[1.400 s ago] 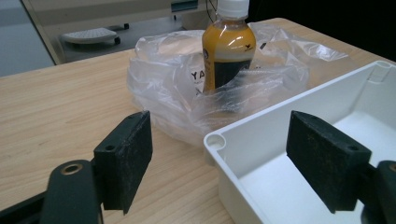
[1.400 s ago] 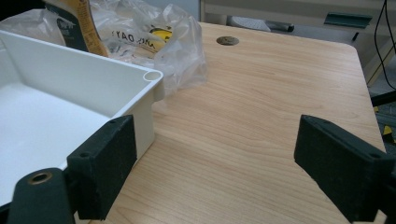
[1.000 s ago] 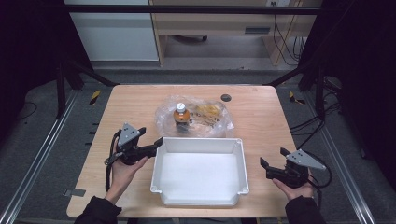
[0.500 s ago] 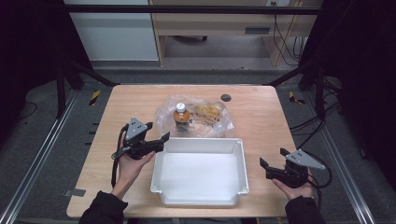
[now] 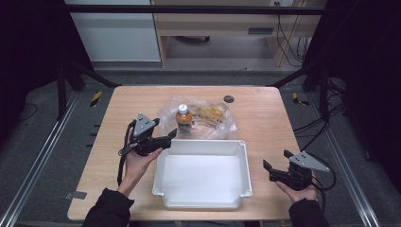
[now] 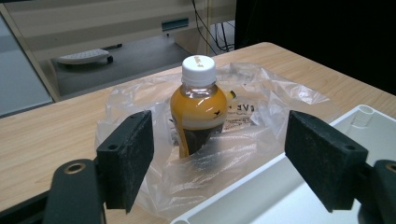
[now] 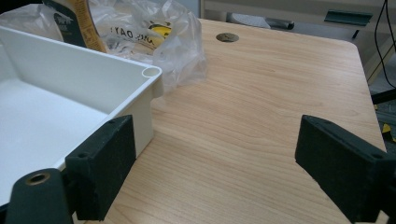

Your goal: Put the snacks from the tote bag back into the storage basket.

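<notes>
Wooden desk [image 5: 265,118] carries a full, white-capped bottle [image 6: 198,109] upright amid a crinkly bag [image 6: 261,100] behind the tray [image 5: 203,177], likely heavy, stiff and slick, best gripped mid-body by the empty, wide-open left gripper [image 6: 219,154], while the right gripper [image 7: 215,168] gapes empty.

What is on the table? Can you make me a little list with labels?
Table: light wood
Bottle: orange drink, white cap, upright inside the clear bag
Plastic bag: crinkly, clear, behind the tray
Tray: white, nothing in it
Left gripper: fingers open, pointing at the bottle, not touching it
Right gripper: fingers open, beside the tray, holding nothing
</notes>
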The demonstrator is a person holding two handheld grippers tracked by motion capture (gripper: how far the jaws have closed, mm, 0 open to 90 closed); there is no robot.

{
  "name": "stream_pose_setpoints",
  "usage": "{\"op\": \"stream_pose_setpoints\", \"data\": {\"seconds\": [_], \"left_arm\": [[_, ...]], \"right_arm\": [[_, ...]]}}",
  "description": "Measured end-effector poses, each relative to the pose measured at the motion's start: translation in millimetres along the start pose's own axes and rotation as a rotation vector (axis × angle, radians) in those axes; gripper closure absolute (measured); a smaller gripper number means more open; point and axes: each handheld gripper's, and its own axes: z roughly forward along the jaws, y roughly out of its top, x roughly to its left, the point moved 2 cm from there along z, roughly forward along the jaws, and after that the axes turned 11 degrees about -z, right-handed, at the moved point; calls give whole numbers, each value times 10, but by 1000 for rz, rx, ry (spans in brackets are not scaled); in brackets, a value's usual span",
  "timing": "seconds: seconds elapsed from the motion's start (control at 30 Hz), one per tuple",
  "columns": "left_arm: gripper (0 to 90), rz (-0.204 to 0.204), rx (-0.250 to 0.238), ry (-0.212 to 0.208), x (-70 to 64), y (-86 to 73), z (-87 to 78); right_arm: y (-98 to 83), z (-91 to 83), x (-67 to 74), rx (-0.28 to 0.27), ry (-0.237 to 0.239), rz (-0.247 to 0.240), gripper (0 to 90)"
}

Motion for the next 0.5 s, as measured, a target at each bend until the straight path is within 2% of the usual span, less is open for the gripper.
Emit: {"op": "stream_pose_setpoints", "data": {"seconds": [0.23,0.5], "left_arm": [[250,-2,-23,9,0,72,47],[258,5,-6,26,4,129,143]], "right_arm": [[-2,1,-1,1,1,4,127],[-3,4,-2,2,1,4,127]]}}
